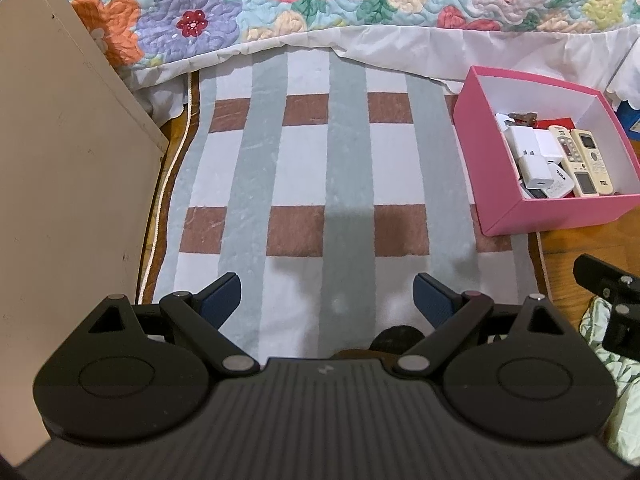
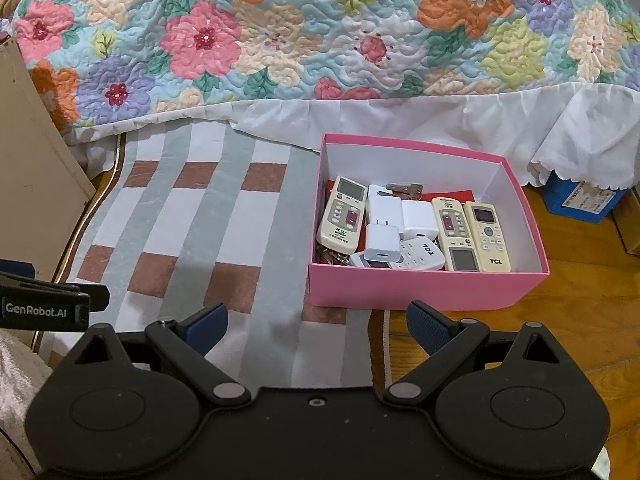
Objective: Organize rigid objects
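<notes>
A pink box point(image 2: 424, 288) point(image 1: 560, 214) with white inner walls sits on the right edge of a checked rug point(image 1: 304, 168) point(image 2: 200, 232). Inside it lie several cream remote controls point(image 2: 490, 236) point(image 1: 592, 160), white plug adapters point(image 2: 384, 240) point(image 1: 534, 166), a white TCL remote point(image 2: 416, 256) and some keys point(image 2: 406, 189). My left gripper point(image 1: 326, 298) hangs open over the rug, nothing between its blue pads. My right gripper point(image 2: 318, 324) is open too, just in front of the box's near wall. Part of the left gripper point(image 2: 48, 300) shows at the right wrist view's left edge.
A bed with a flowered quilt point(image 2: 320, 28) and white skirt point(image 2: 440, 116) runs along the back. A beige cabinet side point(image 1: 60, 160) stands at the left. Wooden floor point(image 2: 580, 320) lies right of the rug, with a blue box point(image 2: 580, 198) under the bed skirt.
</notes>
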`<act>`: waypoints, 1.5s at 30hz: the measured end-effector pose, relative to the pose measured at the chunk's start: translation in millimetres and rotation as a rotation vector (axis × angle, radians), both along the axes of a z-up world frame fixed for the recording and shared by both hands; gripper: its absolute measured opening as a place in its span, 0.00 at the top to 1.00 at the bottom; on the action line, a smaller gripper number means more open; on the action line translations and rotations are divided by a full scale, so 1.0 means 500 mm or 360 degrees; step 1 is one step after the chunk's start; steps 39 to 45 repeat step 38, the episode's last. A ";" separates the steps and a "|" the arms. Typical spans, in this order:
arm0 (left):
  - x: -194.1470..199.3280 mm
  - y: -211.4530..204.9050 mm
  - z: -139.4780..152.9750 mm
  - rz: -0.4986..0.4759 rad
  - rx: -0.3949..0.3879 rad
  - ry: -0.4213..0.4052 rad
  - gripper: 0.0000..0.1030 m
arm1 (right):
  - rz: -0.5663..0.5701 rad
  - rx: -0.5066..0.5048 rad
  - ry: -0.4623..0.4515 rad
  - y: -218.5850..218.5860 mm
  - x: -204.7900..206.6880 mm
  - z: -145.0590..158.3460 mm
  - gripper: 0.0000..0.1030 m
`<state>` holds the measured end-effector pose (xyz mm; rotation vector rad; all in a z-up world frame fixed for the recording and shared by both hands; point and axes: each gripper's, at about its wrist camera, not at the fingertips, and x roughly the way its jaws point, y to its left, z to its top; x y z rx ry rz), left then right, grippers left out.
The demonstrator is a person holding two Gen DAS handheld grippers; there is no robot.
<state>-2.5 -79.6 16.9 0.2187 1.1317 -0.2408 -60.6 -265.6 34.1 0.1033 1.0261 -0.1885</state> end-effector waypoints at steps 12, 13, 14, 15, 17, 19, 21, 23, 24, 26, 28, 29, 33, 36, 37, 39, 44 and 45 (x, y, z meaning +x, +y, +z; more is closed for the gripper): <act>0.001 0.002 0.000 0.0023 -0.0001 -0.0001 0.09 | 0.0008 -0.0023 -0.0012 0.001 -0.002 0.007 0.05; 0.002 0.002 0.000 0.0026 -0.0001 0.0000 0.09 | 0.0010 -0.0023 -0.0011 0.002 -0.002 0.006 0.05; 0.002 0.002 -0.001 0.0028 0.0002 -0.0002 0.09 | 0.0013 -0.0025 -0.0010 0.000 -0.002 0.006 0.05; 0.002 0.002 -0.001 0.0029 0.0007 -0.0008 0.09 | 0.0016 -0.0027 -0.0010 -0.001 -0.002 0.006 0.05; 0.000 0.000 0.001 0.0021 0.0027 -0.0030 0.09 | 0.0013 -0.0024 -0.0011 0.000 -0.002 0.006 0.05; 0.001 0.000 0.001 0.0019 0.0032 -0.0033 0.09 | 0.0010 -0.0021 -0.0011 -0.002 -0.002 0.005 0.05; 0.001 0.000 0.001 0.0017 0.0024 -0.0026 0.09 | 0.0011 -0.0023 -0.0008 -0.004 -0.002 0.004 0.05; 0.001 0.000 0.000 0.0014 0.0024 -0.0022 0.09 | 0.0012 -0.0025 -0.0008 -0.005 -0.001 0.003 0.05; 0.001 0.000 0.000 0.0015 0.0025 -0.0023 0.09 | 0.0013 -0.0024 -0.0008 -0.005 -0.001 0.003 0.05; 0.001 0.000 0.000 0.0015 0.0025 -0.0024 0.09 | 0.0013 -0.0025 -0.0007 -0.005 -0.001 0.003 0.05; 0.001 0.000 0.000 0.0015 0.0022 -0.0022 0.08 | 0.0012 -0.0025 -0.0008 -0.004 -0.002 0.003 0.05; 0.001 0.000 0.000 0.0016 0.0022 -0.0021 0.08 | 0.0010 -0.0025 -0.0007 -0.003 -0.002 0.003 0.05; 0.000 0.001 -0.002 0.0008 0.0026 -0.0018 0.08 | 0.0012 -0.0029 -0.0006 -0.002 -0.002 0.003 0.05; 0.003 0.006 -0.001 0.0008 0.0030 -0.0009 0.08 | 0.0005 -0.0049 -0.0007 -0.002 -0.004 0.004 0.05; 0.002 0.008 0.002 0.0006 0.0018 -0.0009 0.08 | 0.0007 -0.0048 -0.0014 -0.001 -0.005 0.006 0.05; 0.000 0.010 0.004 0.0002 0.0011 -0.0007 0.08 | 0.0010 -0.0041 -0.0016 -0.001 -0.006 0.007 0.05; 0.000 0.010 0.004 0.0002 0.0011 -0.0007 0.08 | 0.0010 -0.0041 -0.0016 -0.001 -0.006 0.007 0.05; 0.000 0.010 0.004 0.0002 0.0011 -0.0007 0.08 | 0.0010 -0.0041 -0.0016 -0.001 -0.006 0.007 0.05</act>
